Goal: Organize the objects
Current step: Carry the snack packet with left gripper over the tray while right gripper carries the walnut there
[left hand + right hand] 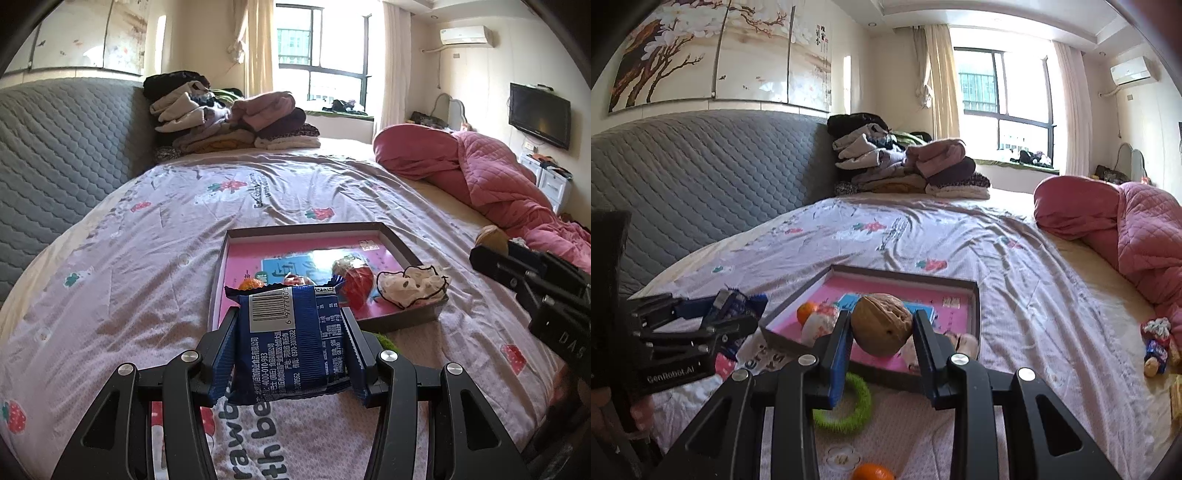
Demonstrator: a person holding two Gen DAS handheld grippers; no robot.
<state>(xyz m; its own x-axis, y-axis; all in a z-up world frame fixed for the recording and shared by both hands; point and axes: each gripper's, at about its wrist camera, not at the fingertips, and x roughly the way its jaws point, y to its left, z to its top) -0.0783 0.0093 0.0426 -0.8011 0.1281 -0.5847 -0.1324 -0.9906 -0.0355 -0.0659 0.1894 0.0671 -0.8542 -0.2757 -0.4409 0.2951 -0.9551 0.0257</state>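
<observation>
On the left, the left gripper (291,345) was clenched on a blue snack packet (291,332), held off the strawberry-print bedsheet (129,280) with its barcode end pointing forward and its long axis running along the fingers; the shallow tray (406,243) with the pink floor lay straight ahead and just beyond the packet's tip; inside it sat a small orange (807,312), a red-wrapped sweet (356,282) and, on the right-hand near corner, a white frilled cloth (410,286); further right, the right gripper (881,332) was grasping a walnut (881,323), held above the tray's near edge, so this arm looked the nearer to a drop; a green ring (849,406) lay on the sheet just short of the tray; another orange (873,472) lay nearer the camera.
</observation>
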